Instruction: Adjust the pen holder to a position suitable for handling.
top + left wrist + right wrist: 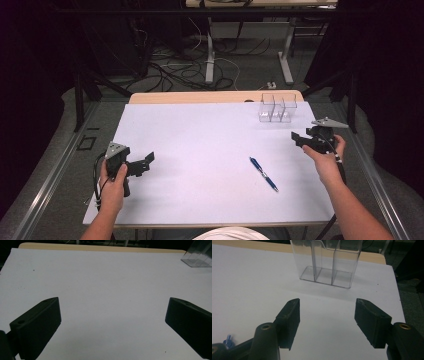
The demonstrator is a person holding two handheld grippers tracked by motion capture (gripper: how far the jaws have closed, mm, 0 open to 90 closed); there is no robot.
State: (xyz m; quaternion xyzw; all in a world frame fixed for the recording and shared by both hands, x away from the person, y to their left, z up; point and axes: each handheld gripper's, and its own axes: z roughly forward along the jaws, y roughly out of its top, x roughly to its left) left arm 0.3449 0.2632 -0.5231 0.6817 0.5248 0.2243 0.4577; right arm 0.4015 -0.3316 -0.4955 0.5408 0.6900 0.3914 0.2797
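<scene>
The left forearm comes in at about 7 o'clock, its hand wrapped round the left tool [145, 162], which is held low over the white tabletop [200, 150] with jaws spread wide and nothing between them. The blue pen [263, 174] lies on the tabletop near 5 o'clock, apart from both hands. At 3 o'clock the right hand holds the right tool [297, 137] raised, jaws partly apart and empty, seemingly aimed toward the clear plastic holder [277, 107], which stands upright farther off at 1 o'clock.
</scene>
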